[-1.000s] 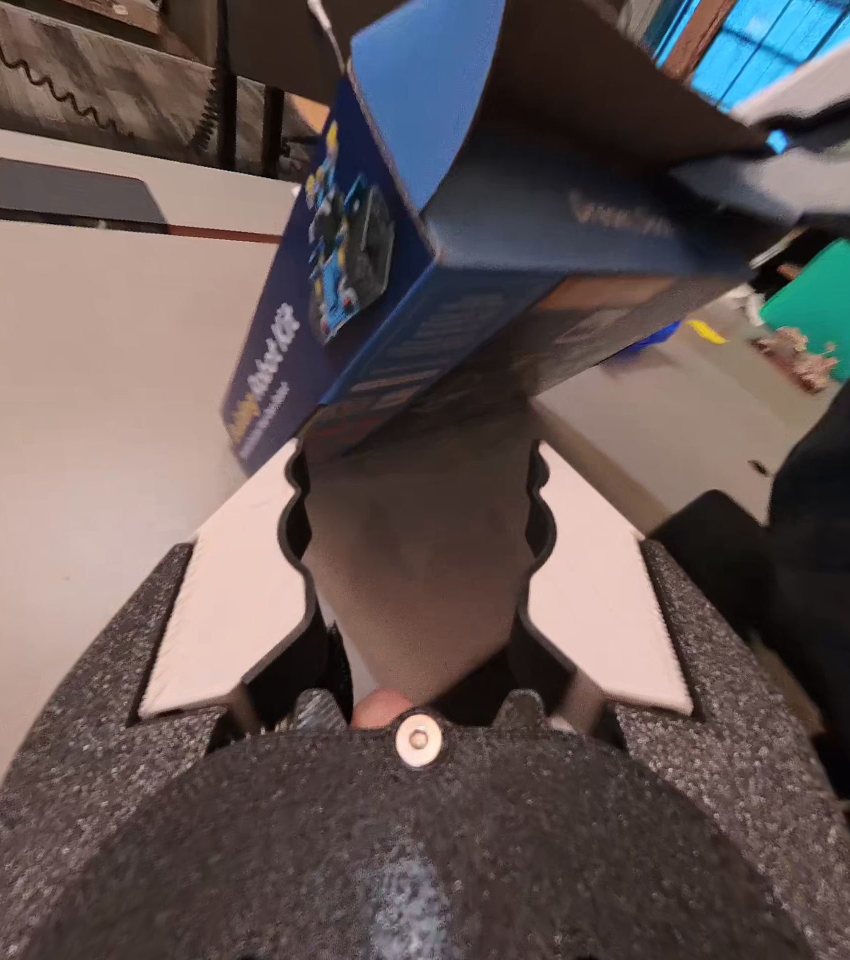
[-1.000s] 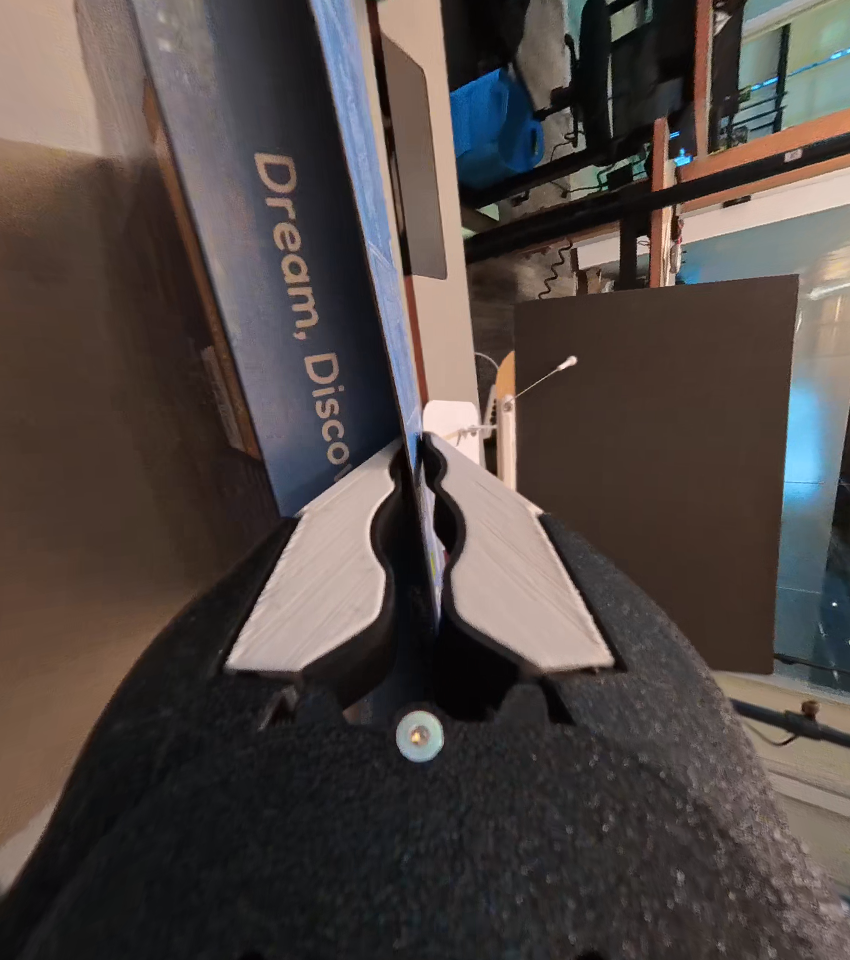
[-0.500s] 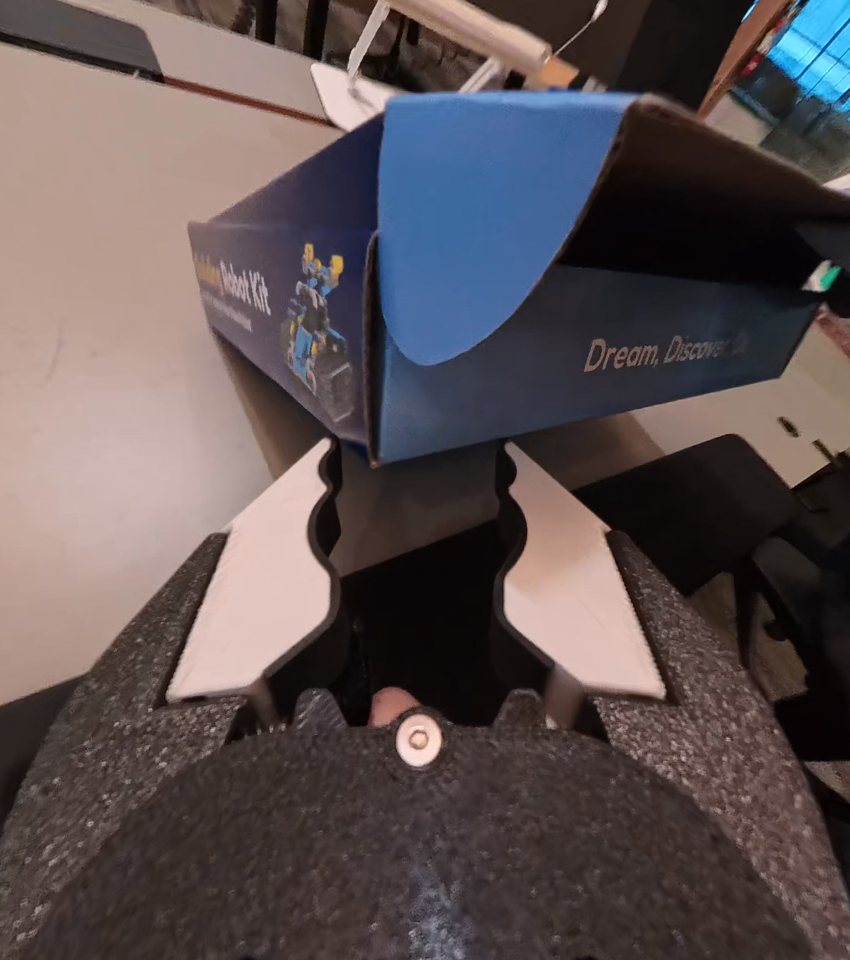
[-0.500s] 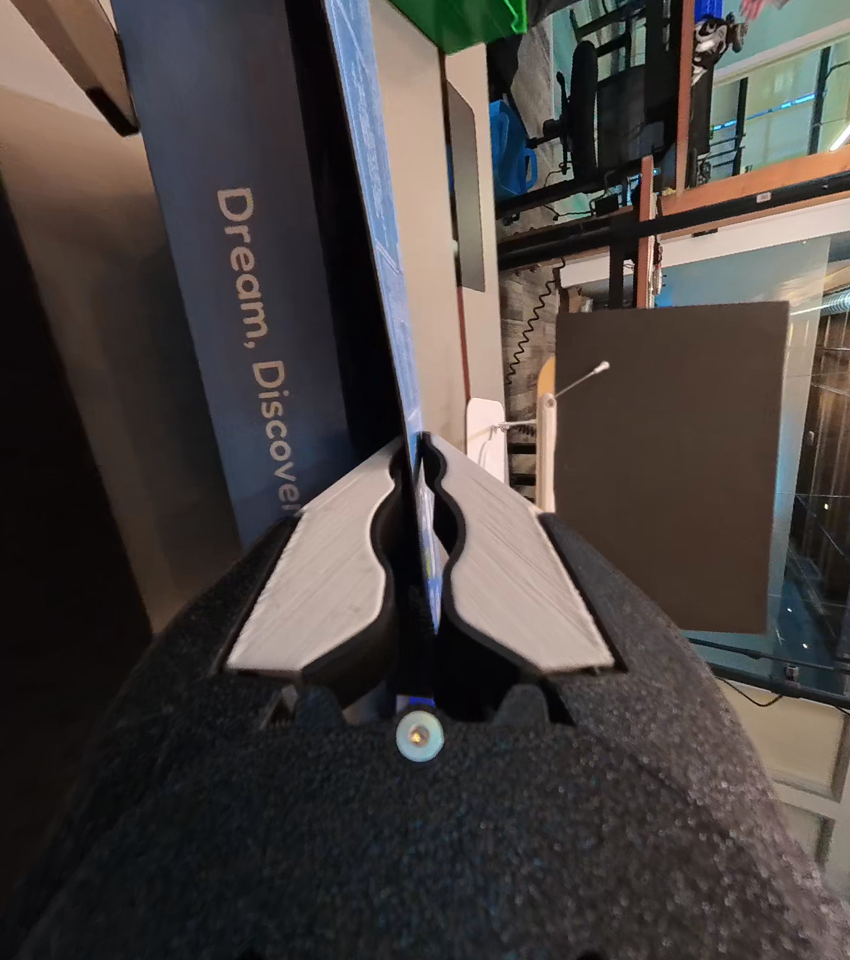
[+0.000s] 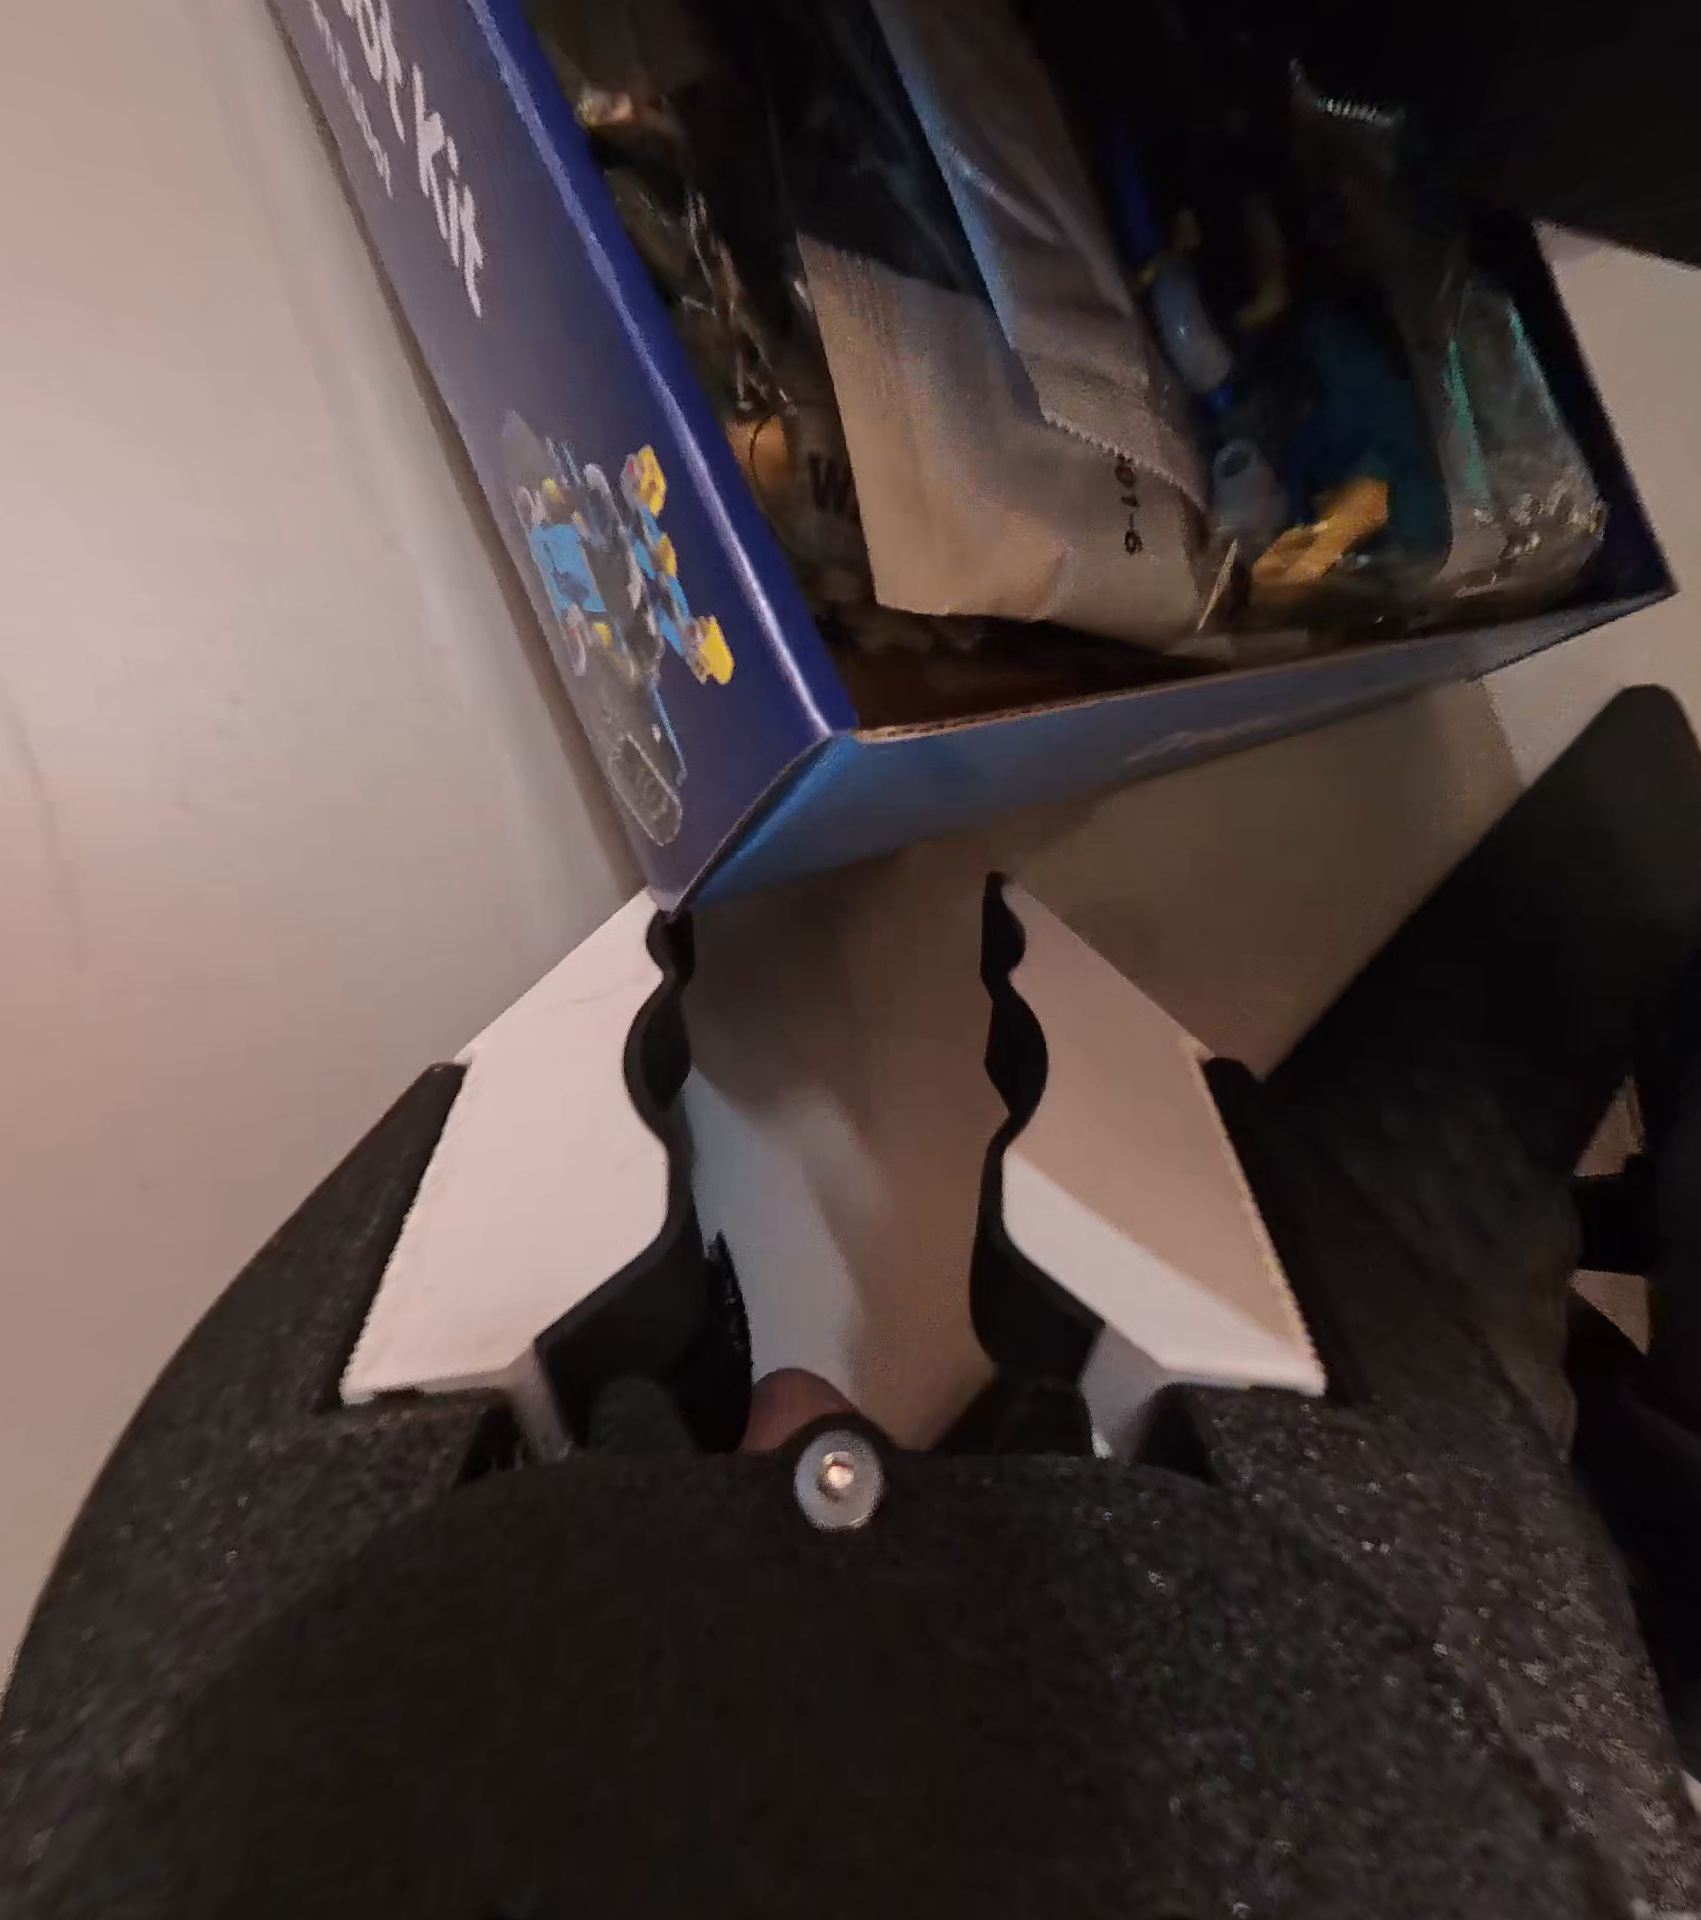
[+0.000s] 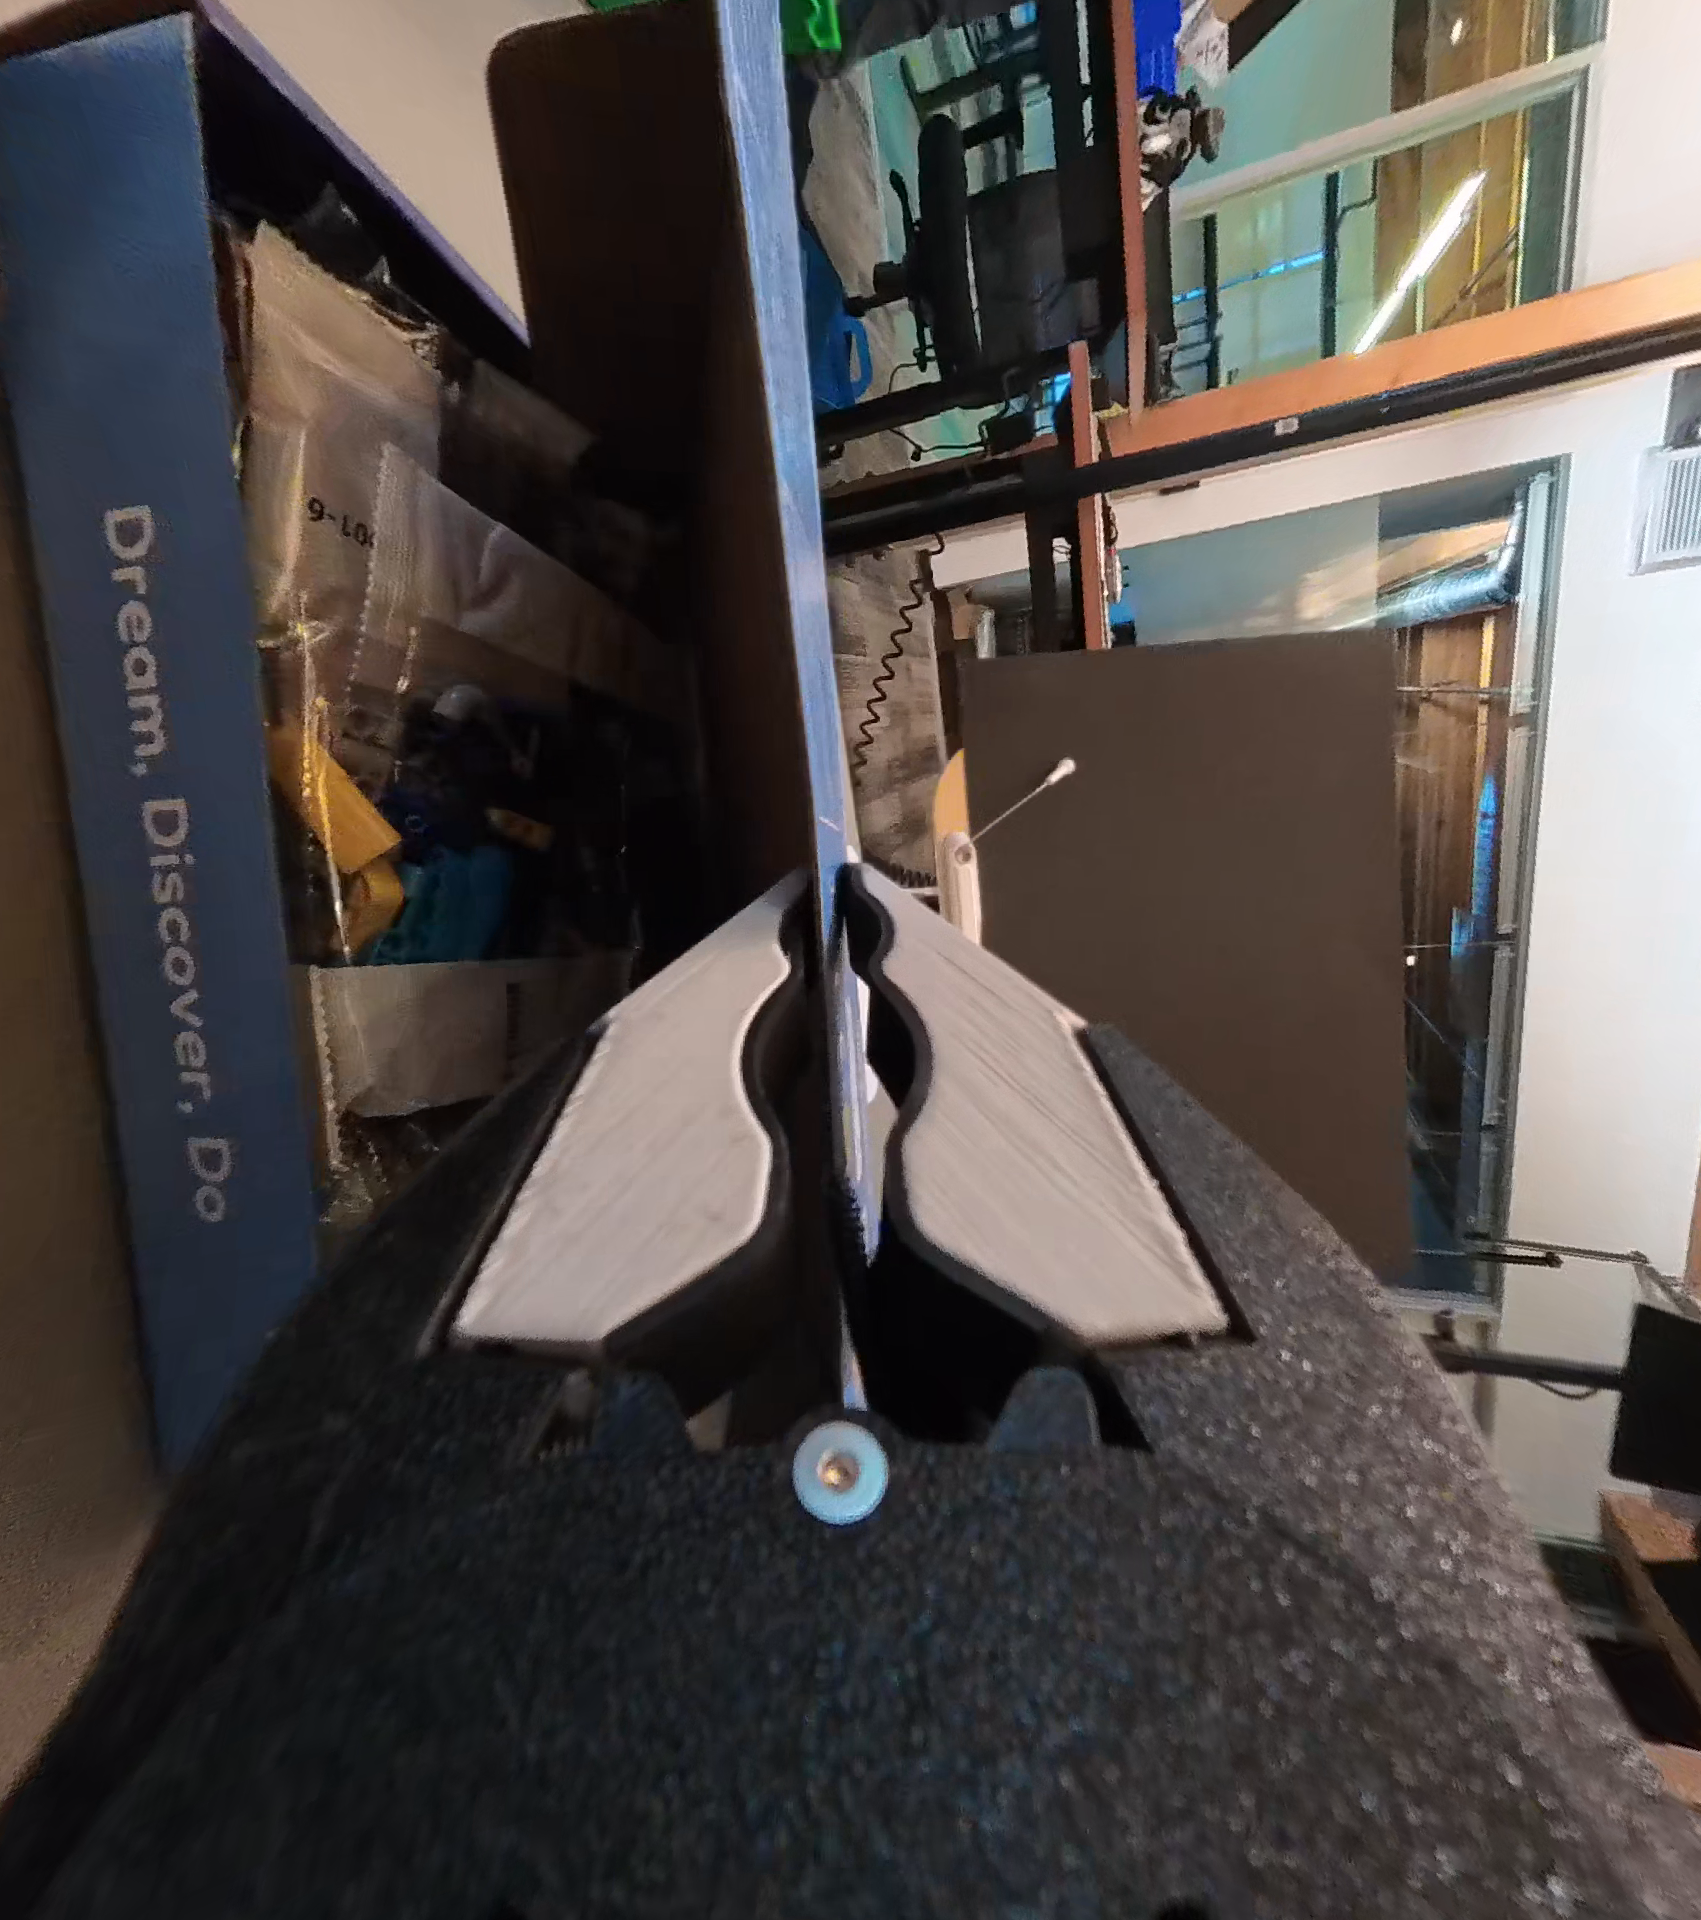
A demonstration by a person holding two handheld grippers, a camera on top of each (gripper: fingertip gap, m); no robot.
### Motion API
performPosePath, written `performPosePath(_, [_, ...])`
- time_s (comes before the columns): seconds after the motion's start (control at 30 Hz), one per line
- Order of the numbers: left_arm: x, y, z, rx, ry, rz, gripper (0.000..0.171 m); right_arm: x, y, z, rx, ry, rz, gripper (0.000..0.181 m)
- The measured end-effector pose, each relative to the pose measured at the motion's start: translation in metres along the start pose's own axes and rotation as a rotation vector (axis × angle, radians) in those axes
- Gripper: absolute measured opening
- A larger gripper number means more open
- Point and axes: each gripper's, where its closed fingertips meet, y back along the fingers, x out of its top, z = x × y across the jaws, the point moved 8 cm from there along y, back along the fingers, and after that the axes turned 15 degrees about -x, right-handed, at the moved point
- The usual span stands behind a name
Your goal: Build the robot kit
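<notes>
A blue cardboard box [image 5: 597, 520] with a robot picture on its side stands open on the pale table [image 5: 150, 623]. Clear and silver bags of small parts [image 5: 981, 436] fill it. My left gripper [image 5: 835, 914] is open and holds nothing. Its left fingertip [image 5: 664, 935] is at the box's near bottom corner. In the right wrist view my right gripper [image 6: 828, 883] is shut on the edge of the box lid [image 6: 773, 520], which stands raised above the box's front wall [image 6: 139, 727] and the bags [image 6: 378, 644].
A black chair [image 5: 1552, 935] stands beyond the table's edge on the right. In the right wrist view a dark board [image 6: 1178, 935] and a small white stand with a thin rod [image 6: 960, 873] lie behind the lid, with shelving and windows farther off. There is about 20 cm between the tips of the two grippers.
The lid has swung up in my right gripper, so the bags inside now show. My left gripper narrowed its jaws and moved to the box's near corner.
</notes>
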Motion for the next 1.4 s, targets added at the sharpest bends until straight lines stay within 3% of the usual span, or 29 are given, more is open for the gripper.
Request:
performPosePath(0.13, [0.015,-0.009,-0.005,0.029,-0.054,-0.051,0.054,-0.017,-0.033,0.021,0.041,-0.043,-0.006,0.004])
performPosePath(0.2, [0.014,-0.006,-0.003,0.060,-0.104,-0.047,0.064,-0.025,-0.044,0.036,0.054,-0.045,-0.030,0.004])
performPosePath(0.47, [0.010,0.004,-0.002,0.242,-0.305,-0.033,0.062,-0.033,-0.090,0.085,0.131,-0.056,-0.082,0.002])
performPosePath(0.7, [0.034,0.013,0.002,0.202,-0.327,0.118,0.062,-0.075,-0.206,0.131,0.148,-0.112,-0.120,0.003])
performPosePath(0.83, [0.038,0.012,0.003,0.187,-0.384,0.149,0.059,-0.107,-0.284,0.127,0.237,-0.151,-0.187,0.003])
performPosePath(0.93, [0.036,0.004,0.005,0.172,-0.404,0.131,0.055,-0.120,-0.311,0.122,0.284,-0.217,-0.226,0.004])
performPosePath(1.03, [0.032,-0.004,0.005,0.186,-0.427,0.123,0.054,-0.117,-0.302,0.125,0.245,-0.251,-0.214,0.008])
performPosePath(1.13, [0.030,-0.005,0.005,0.198,-0.441,0.113,0.055,-0.105,-0.262,0.133,0.194,-0.309,-0.141,0.020])
performPosePath(1.17, [0.031,-0.004,0.005,0.190,-0.429,0.119,0.055,-0.103,-0.248,0.135,0.198,-0.333,-0.122,0.035])
performPosePath(1.2, [0.031,-0.004,0.004,0.179,-0.417,0.125,0.055,-0.103,-0.236,0.136,0.205,-0.352,-0.115,0.039])
performPosePath(1.4, [0.035,-0.006,0.002,0.180,-0.392,0.121,0.055,-0.112,-0.178,0.146,0.240,-0.499,-0.045,0.045])
